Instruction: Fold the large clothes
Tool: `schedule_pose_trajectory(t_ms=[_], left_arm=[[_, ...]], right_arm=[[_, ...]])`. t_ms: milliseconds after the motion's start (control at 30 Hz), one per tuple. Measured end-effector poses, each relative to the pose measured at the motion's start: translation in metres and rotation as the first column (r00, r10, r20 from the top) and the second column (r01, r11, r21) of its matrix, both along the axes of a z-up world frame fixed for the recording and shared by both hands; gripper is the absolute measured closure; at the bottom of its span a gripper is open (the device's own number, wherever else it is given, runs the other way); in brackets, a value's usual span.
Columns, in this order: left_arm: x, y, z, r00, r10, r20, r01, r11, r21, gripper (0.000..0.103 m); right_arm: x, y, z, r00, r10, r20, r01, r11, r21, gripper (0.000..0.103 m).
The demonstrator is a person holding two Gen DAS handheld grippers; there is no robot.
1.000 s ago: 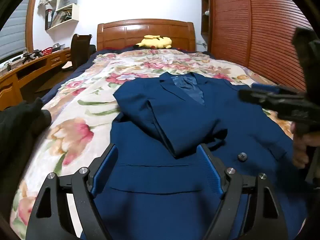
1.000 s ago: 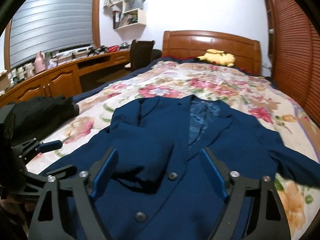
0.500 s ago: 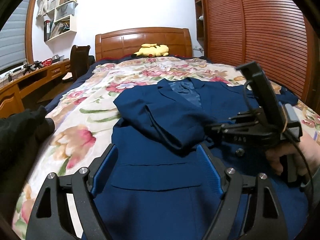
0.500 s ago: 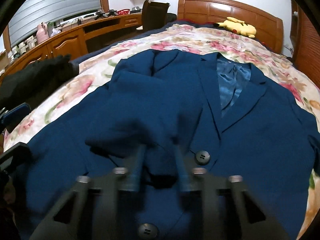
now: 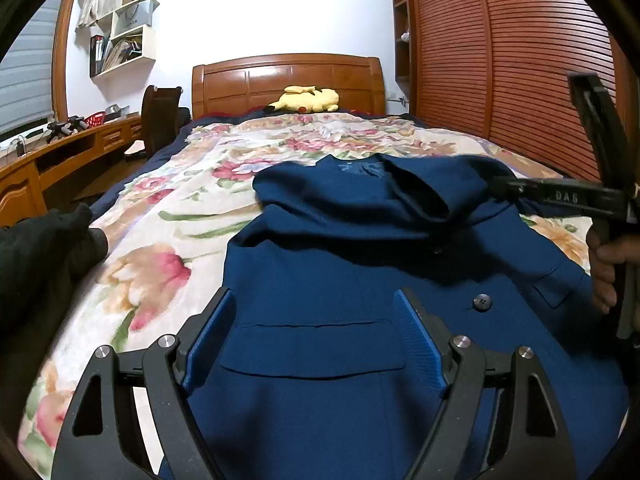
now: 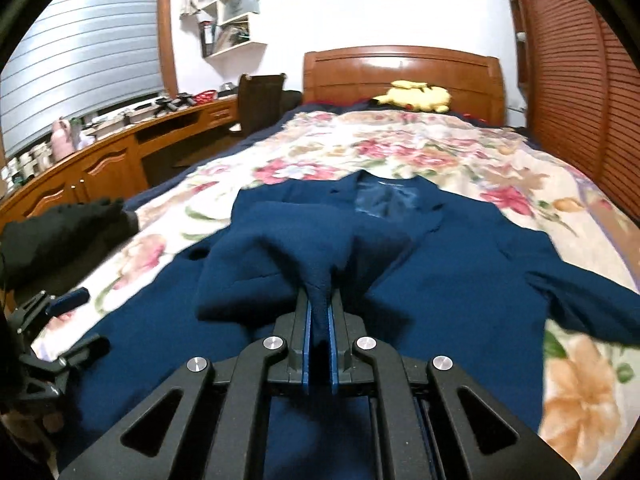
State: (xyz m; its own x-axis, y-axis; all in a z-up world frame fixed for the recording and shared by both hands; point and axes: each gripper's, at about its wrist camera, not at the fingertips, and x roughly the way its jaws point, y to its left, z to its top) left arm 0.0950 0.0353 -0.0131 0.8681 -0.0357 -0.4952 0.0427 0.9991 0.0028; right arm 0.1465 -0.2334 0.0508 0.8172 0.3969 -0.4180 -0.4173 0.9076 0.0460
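The blue jacket [image 5: 328,264] is lying on the floral bed [image 5: 160,216], collar toward the headboard [image 5: 286,80]. The right gripper [image 6: 319,312] is pinching a raised fold of its sleeve [image 6: 316,264]. The left gripper [image 5: 316,332] is hovering spread over the hem, grasping nothing.

left claw [image 5: 312,340]: jaws wide, nothing pinched | right claw [image 6: 319,312]: jaws clamped together, gripped by a hand [image 5: 606,268]

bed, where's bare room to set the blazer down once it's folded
Free: floral bedspread between the blue blazer and the yellow plush toy, plus a strip on the wardrobe side. Crowded: the near left edge, where dark clothing lies.
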Motion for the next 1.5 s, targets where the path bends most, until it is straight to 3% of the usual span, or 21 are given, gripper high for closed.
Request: schedule_pose_trajectory(t_ms=[200, 333, 467, 533, 700, 900, 1233, 1367, 1400, 1467, 1500], left_arm=[[0.002, -0.003, -0.001, 1.000, -0.001, -0.008, 0.001, 1.000, 0.014, 0.022], [0.002, -0.002, -0.001, 1.000, -0.001, -0.008, 0.001, 1.000, 0.012, 0.022], [0.004, -0.001, -0.001, 1.000, 0.000, -0.012, 0.000, 1.000, 0.007, 0.022], [0.004, -0.001, -0.002, 1.000, 0.001, -0.012, 0.000, 1.000, 0.005, 0.022], [0.005, -0.001, -0.002, 1.000, 0.000, -0.012, 0.000, 1.000, 0.000, 0.022], [0.005, -0.001, -0.001, 1.000, 0.001, -0.009, -0.001, 1.000, 0.000, 0.022], [0.003, 0.001, -0.002, 1.000, 0.006, 0.004, -0.006, 1.000, -0.005, 0.022], [0.003, 0.001, -0.002, 1.000, 0.007, 0.002, -0.007, 1.000, -0.007, 0.022], [0.003, 0.002, -0.002, 1.000, 0.008, 0.001, -0.008, 1.000, -0.008, 0.022], [0.003, 0.001, -0.002, 1.000, 0.009, 0.001, -0.009, 1.000, -0.007, 0.022], [0.003, 0.001, -0.002, 1.000, 0.008, 0.002, -0.008, 1.000, -0.008, 0.022]], right_arm=[[0.014, -0.006, -0.018, 0.997, -0.051, -0.063, 0.049, 0.998, -0.037, 0.094], [0.011, 0.015, -0.003, 0.992, -0.129, 0.015, 0.130, 0.982, -0.134, 0.074], [-0.004, 0.026, 0.012, 0.991, -0.104, 0.083, 0.111, 0.990, -0.084, 0.047], [-0.008, 0.032, 0.010, 0.992, -0.075, 0.102, 0.083, 0.994, -0.077, 0.046], [-0.002, 0.045, -0.020, 0.999, 0.017, 0.047, -0.012, 0.994, -0.107, 0.045], [0.040, 0.053, -0.049, 0.996, 0.054, -0.071, -0.065, 0.983, -0.169, 0.045], [0.051, 0.066, -0.053, 0.987, 0.075, -0.145, -0.109, 0.963, -0.248, 0.045], [0.059, 0.076, -0.041, 0.985, 0.069, -0.156, -0.108, 0.961, -0.256, 0.047], [0.059, 0.077, -0.038, 0.985, 0.071, -0.158, -0.109, 0.963, -0.247, 0.051], [0.058, 0.072, -0.035, 0.985, 0.077, -0.155, -0.111, 0.969, -0.219, 0.075], [0.057, 0.069, -0.032, 0.987, 0.070, -0.146, -0.100, 0.973, -0.207, 0.082]])
